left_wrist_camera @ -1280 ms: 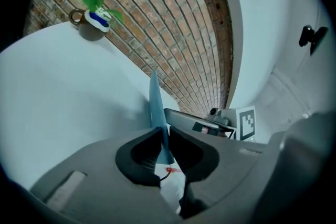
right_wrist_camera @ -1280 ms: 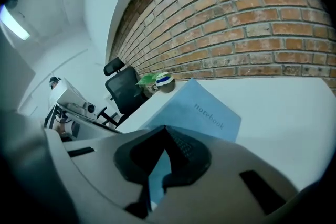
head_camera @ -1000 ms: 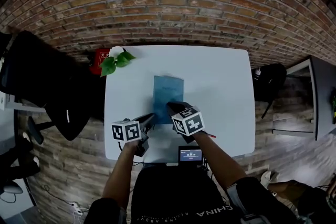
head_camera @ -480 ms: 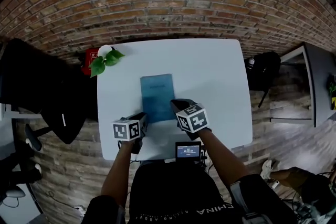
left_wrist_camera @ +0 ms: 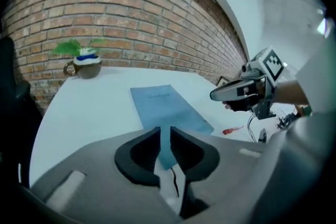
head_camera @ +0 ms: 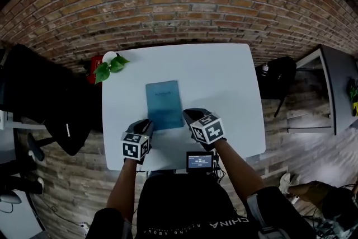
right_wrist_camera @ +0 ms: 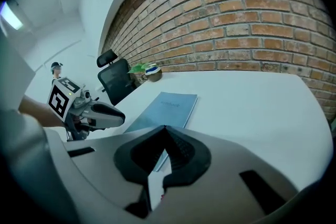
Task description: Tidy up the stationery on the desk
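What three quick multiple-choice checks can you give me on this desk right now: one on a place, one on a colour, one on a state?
1. Where does the green leafy plant in the brown mug stand?
A) at the far left corner of the white desk
B) at the near right corner
C) in the middle of the desk

2. What colour is the thin flat rectangular booklet?
A) red
B) blue
C) yellow

3. How do the jaws of the right gripper stand?
A) wide apart
B) shut on the booklet
C) together, with nothing between them

Answers:
1 A: the head view shows the plant at the desk's far left corner.
2 B: its cover is blue in all three views.
3 C: the right gripper view shows the jaws meeting, and the booklet lies ahead of them on the desk.
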`<state>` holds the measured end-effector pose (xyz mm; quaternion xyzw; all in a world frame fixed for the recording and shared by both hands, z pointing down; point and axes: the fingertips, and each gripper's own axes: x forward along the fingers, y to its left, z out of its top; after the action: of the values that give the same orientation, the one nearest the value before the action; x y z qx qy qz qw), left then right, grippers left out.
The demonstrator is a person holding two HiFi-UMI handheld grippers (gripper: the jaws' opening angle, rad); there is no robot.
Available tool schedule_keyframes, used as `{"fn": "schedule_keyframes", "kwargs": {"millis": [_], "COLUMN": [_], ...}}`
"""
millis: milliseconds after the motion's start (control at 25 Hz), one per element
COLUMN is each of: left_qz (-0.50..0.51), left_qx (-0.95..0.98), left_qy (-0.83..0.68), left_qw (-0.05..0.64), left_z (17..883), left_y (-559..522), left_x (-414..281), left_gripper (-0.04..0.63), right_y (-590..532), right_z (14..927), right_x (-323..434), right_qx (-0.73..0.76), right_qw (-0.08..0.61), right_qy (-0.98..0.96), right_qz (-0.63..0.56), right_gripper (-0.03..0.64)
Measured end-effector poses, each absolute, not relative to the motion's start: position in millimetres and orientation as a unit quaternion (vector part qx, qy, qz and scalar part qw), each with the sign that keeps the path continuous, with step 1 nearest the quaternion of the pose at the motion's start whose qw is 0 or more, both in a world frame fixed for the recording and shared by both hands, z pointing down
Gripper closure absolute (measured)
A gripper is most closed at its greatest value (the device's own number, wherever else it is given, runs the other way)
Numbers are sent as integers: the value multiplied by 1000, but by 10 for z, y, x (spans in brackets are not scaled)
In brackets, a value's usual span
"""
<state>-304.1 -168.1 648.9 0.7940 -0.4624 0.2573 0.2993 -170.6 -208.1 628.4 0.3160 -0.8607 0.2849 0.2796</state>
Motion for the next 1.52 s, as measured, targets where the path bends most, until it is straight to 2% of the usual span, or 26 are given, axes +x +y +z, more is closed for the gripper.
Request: {"fn": "schedule_keyframes", "kwargs": {"millis": [80,600,760,1080,1520], "left_qz": [251,233,237,254,245], "left_qx": [814,834,841,853,860], "left_qy": [-454,-425,-405,-365,-346], "left_qw": [263,265,268,275,284], "left_z": [6409,6397,6448,6641,6700], "left_y": [-1647,-1481,-1433,-1322,-1231], "left_x": [-2923,-2502,-2325,-1967,-1729], "left_gripper": [580,584,584,584,584], "right_y": [-2035,-1820,-1674,-1256,-1013], "right_z": [6241,6210,6336,6681,6931], "right_x": [-1678,-1313,-1159,-930,-711], "right_qx": [305,285,273,217,183], "right_qw": [279,283,305,374,439], "right_qy": [-867,-874,-870,-868,-857], "right_qz": [277,273,273,245,196], "right_gripper": [607,607,607,544,542]}}
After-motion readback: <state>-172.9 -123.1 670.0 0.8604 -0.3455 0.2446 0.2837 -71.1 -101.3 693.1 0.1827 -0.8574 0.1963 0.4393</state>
